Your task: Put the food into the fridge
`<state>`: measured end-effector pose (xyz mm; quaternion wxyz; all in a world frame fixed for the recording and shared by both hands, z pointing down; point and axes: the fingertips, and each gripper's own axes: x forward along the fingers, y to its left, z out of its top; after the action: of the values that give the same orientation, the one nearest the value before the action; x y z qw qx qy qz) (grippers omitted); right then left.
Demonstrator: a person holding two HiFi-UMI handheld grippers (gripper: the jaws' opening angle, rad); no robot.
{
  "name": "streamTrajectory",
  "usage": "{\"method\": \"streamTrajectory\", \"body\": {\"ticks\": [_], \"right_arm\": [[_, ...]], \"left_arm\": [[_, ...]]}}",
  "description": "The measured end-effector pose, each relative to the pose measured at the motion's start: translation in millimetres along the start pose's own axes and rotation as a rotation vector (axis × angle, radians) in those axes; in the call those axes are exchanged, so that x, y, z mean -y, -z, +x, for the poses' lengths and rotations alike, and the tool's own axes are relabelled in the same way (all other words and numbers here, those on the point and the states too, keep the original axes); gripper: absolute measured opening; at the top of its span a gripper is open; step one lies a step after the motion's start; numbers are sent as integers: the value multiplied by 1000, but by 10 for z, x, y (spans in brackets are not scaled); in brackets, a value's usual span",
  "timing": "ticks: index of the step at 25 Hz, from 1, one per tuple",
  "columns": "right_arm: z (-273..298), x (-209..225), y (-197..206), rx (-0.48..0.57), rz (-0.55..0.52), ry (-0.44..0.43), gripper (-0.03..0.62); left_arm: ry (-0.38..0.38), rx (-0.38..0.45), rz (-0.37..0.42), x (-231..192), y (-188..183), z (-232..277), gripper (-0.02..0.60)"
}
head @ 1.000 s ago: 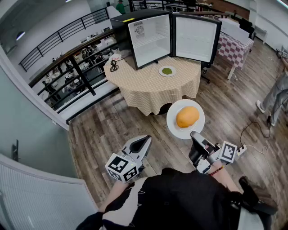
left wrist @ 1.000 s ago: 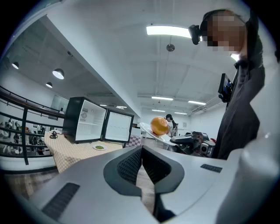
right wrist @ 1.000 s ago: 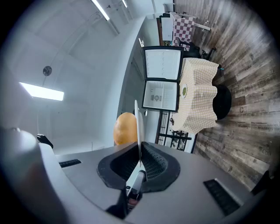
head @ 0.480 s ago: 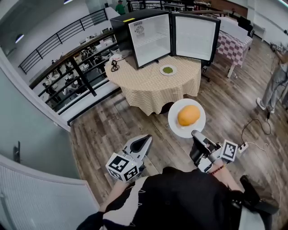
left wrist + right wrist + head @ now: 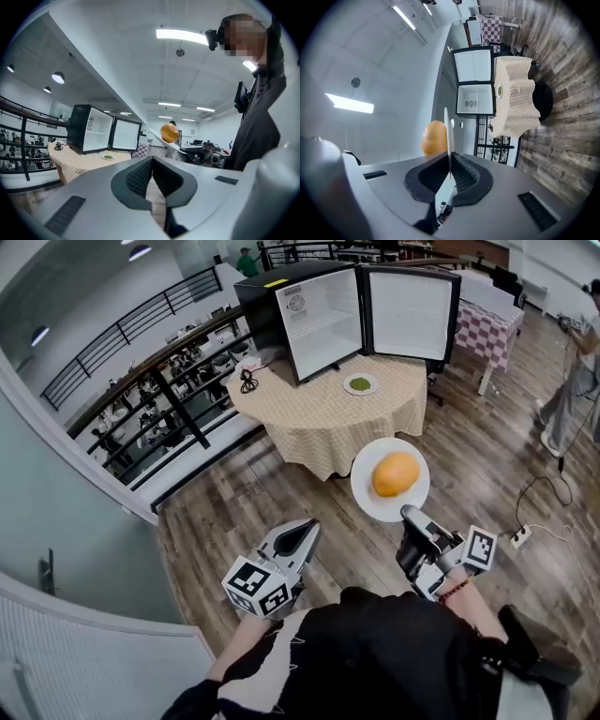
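Note:
My right gripper [image 5: 409, 515] is shut on the near rim of a white plate [image 5: 367, 491] that carries an orange bun [image 5: 395, 473], held over the wooden floor in front of the table. In the right gripper view the plate [image 5: 446, 136] stands edge-on between the pads, with the bun [image 5: 434, 137] to its left. My left gripper [image 5: 307, 530] is shut and holds nothing; its pads meet in the left gripper view [image 5: 152, 171]. The small black fridge [image 5: 323, 310] stands on the round table [image 5: 319, 413] with its door [image 5: 410, 315] swung wide. A small plate of green food [image 5: 360, 384] lies before it.
A black railing [image 5: 150, 381] runs along the left of the table. A checkered table [image 5: 487, 320] stands at the back right. A person [image 5: 577, 395] stands at the right edge, and a cable with a power strip [image 5: 518, 536] lies on the floor to my right.
Both grippers and the plate with the bun have moved closer to the table. The fridge and table sit slightly further right in view.

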<state>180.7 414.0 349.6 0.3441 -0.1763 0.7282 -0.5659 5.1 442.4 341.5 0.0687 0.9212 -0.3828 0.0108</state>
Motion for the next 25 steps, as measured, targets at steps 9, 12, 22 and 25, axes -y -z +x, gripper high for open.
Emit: {"method": "streamTrajectory", "body": {"ticks": [9, 12, 22, 25], "right_arm": [[283, 101, -92, 62, -9, 35, 26], [410, 221, -238, 93, 3, 48, 26], [1233, 720, -836, 78, 48, 60, 28], [1446, 798, -998, 57, 53, 58, 28]], "left_arm": [[62, 75, -58, -346, -270, 72, 12], [74, 97, -48, -500, -340, 197, 12], [69, 80, -43, -1358, -505, 927, 12], [58, 103, -69, -1589, -601, 1138, 12]]}}
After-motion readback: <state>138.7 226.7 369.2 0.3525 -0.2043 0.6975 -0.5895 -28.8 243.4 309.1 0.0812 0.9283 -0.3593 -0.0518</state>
